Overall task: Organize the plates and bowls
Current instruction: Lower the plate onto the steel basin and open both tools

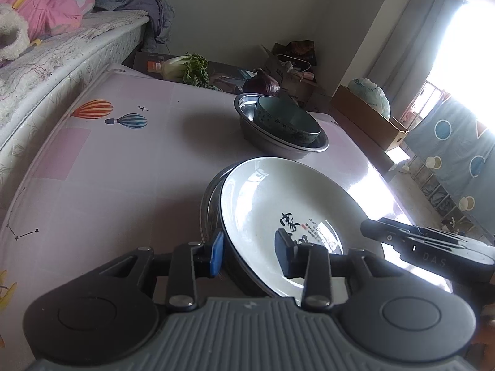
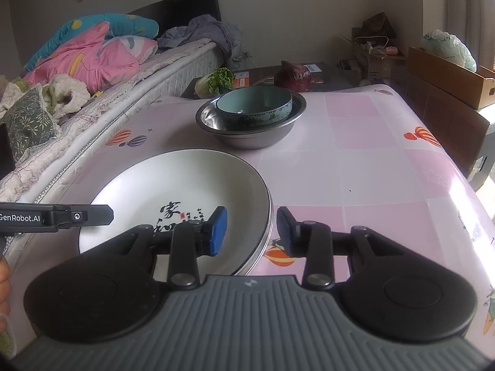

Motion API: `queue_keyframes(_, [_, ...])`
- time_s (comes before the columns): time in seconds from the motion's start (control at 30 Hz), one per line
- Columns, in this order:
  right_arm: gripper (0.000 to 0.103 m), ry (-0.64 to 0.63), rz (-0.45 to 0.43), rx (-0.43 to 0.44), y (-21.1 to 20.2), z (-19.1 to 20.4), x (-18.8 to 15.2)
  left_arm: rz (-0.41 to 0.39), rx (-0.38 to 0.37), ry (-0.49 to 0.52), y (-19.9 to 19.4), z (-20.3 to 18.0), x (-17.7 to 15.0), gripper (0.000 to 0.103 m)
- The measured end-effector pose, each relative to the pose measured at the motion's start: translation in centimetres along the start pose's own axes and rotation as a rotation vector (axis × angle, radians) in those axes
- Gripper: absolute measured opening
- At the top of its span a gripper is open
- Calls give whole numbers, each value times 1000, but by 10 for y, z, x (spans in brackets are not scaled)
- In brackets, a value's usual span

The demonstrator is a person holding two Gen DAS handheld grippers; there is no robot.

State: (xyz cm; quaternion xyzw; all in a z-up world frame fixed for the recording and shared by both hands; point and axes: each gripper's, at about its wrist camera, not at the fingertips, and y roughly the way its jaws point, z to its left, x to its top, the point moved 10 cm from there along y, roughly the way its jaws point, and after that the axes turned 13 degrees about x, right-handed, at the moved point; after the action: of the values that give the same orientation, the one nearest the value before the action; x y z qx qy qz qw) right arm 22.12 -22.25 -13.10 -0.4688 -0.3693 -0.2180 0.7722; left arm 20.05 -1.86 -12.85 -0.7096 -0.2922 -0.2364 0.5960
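The white plate hides nearly all of the metal plate beneath it.

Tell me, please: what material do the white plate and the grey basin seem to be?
White plate: probably glazed ceramic, since it is glossy with printed black characters. Grey basin: probably stainless steel, since its inside mirrors the light. The teal bowl inside it looks like glazed ceramic too.
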Motion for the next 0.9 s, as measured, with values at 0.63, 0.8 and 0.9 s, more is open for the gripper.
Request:
queue_keyframes(0.63, [68,64,-65,-16,-45,-11,-6,-46,62,48,-17,-8,3,67])
queue_keyframes(0.8, [81,61,-75,-39,-63,-13,-9,-41,82,57,-21,-8,1,75])
queue_keyframes(0.9, [89,60,-79,-54,-71,-13,-10,-32,90,65,-24,-9,0,79])
